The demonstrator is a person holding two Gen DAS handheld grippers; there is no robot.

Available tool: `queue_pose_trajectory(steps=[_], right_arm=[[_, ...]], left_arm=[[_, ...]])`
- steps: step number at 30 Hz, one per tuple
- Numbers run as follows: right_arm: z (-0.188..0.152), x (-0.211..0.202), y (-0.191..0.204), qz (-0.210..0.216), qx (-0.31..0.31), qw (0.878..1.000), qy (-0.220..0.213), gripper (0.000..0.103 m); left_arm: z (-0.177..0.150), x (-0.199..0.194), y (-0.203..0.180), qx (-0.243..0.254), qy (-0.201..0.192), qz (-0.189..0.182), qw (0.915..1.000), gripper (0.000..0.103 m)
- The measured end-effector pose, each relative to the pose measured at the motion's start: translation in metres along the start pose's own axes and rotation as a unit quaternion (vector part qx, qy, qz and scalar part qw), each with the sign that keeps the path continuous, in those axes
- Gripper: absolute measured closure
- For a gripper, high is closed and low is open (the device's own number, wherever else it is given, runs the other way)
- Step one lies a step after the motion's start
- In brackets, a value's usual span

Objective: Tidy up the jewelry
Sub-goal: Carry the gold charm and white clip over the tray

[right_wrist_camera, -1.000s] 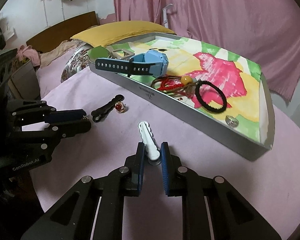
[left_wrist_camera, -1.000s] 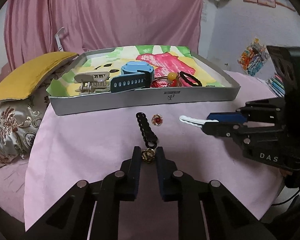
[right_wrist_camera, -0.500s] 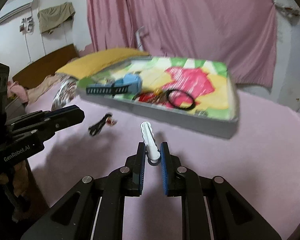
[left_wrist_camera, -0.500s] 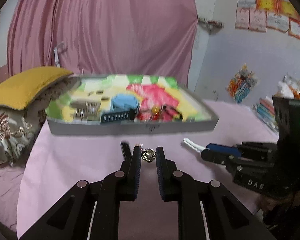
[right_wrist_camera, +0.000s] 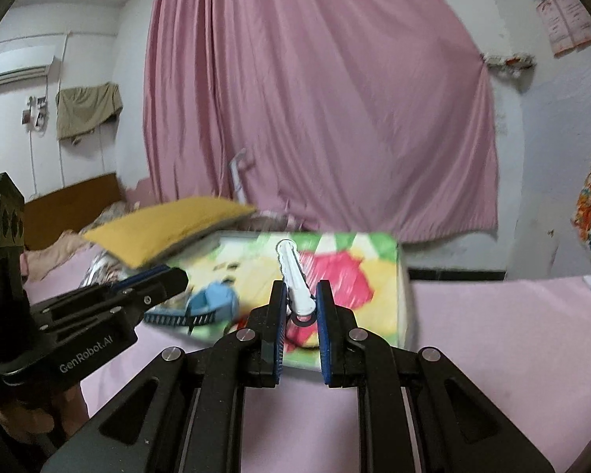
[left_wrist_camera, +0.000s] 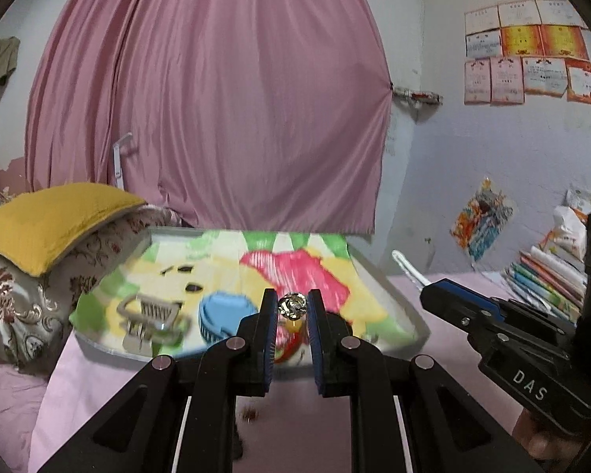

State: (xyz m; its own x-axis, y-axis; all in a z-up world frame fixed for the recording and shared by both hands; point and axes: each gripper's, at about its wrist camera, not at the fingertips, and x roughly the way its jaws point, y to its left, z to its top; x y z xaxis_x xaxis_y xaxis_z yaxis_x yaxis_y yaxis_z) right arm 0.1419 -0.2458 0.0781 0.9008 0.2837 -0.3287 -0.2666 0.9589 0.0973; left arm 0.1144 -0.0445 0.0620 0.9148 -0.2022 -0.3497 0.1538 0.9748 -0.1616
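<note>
My left gripper [left_wrist_camera: 292,307] is shut on a small gold ring [left_wrist_camera: 292,306] and holds it in the air in front of the grey tray [left_wrist_camera: 398,295] with its colourful lining. My right gripper [right_wrist_camera: 300,299] is shut on a white hair clip [right_wrist_camera: 294,282], also lifted, pointing toward the tray [right_wrist_camera: 405,299]. In the tray lie a blue watch [left_wrist_camera: 224,317], a beige claw clip [left_wrist_camera: 149,315] and red cord pieces. The right gripper with the clip [left_wrist_camera: 407,266] shows at the right of the left wrist view; the left gripper [right_wrist_camera: 153,287] shows at the left of the right wrist view.
The tray stands on a round table with a pink cloth [right_wrist_camera: 492,335]. A small red ring [left_wrist_camera: 250,416] lies on the cloth below my left gripper. A yellow pillow [left_wrist_camera: 51,220] lies left of the tray. Stacked books [left_wrist_camera: 547,276] sit at the right. A pink curtain hangs behind.
Both grippers have risen from the tablecloth with their items and tilted up, so the tray now sits lower and closer ahead. The black chain and red ring stayed on the cloth.
</note>
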Motion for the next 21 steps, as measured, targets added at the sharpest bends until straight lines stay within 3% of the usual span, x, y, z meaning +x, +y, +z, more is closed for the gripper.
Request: queue_pose_trajectory(steps=[5,11,15,21], right_arm=[[0.009,0.007,0.001,-0.021,-0.018,0.999,-0.04,0.09],[0.015,0.029,0.002,-0.029,-0.017,0.999,-0.041,0.09],[0.015,0.05,0.002,-0.036,-0.02,0.999,0.006,0.09],[0.007,0.077,-0.013,-0.013,0.012,0.996,0.082,0.09]], left_arm=[[0.012,0.012,-0.001,0.001,-0.022,0.004,0.9997,0.089],[0.022,0.028,-0.002,0.006,-0.041,0.012,0.9991,0.089],[0.024,0.048,-0.001,0.011,-0.018,0.008,0.9997,0.089],[0.017,0.077,-0.001,0.02,0.061,-0.003,0.9979,0.089]])
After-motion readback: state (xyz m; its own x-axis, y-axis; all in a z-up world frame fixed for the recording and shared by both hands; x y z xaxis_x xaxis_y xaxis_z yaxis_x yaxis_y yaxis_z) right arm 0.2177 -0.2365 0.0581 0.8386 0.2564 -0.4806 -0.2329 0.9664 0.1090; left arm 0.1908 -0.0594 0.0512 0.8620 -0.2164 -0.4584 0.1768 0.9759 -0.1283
